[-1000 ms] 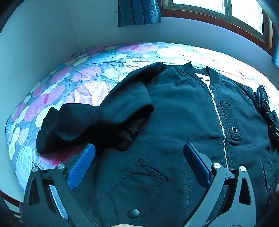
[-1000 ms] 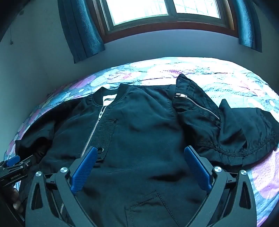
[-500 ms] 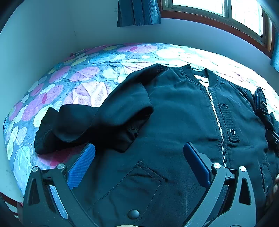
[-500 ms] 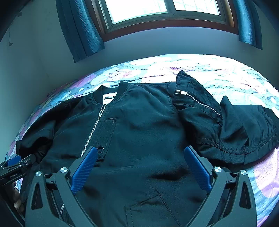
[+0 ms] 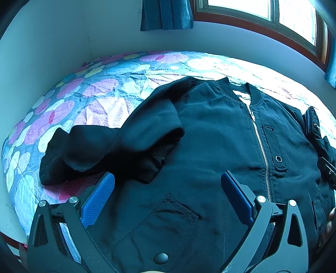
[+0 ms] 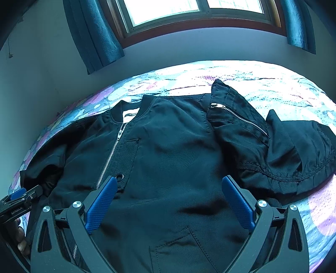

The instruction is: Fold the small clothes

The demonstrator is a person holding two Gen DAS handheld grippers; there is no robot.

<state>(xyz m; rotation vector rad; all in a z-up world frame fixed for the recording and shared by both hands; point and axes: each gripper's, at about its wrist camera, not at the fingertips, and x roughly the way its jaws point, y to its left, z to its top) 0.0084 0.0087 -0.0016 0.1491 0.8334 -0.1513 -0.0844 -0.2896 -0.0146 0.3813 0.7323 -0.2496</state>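
Observation:
A black zip-up bomber jacket [image 5: 214, 138] lies front up on the bed, collar toward the window; it also shows in the right wrist view [image 6: 174, 151]. Its left sleeve [image 5: 109, 145] is bunched and bent outward. Its right sleeve [image 6: 279, 151], with a zip pocket, lies crumpled beside the body. My left gripper [image 5: 168, 195] is open and empty above the lower left front, near the pocket. My right gripper [image 6: 168, 199] is open and empty above the lower right front. The left gripper's tip also appears at the left edge of the right wrist view [image 6: 21, 199].
The bed has a flowered pink, blue and white cover [image 5: 94, 98]. A pale wall runs close behind and to the left of the bed. A window [image 6: 189, 12] with teal curtains [image 6: 94, 37] is above the far side.
Both grippers have drawn back and risen slightly, so the jacket sits a little lower in each view. The jacket has not moved.

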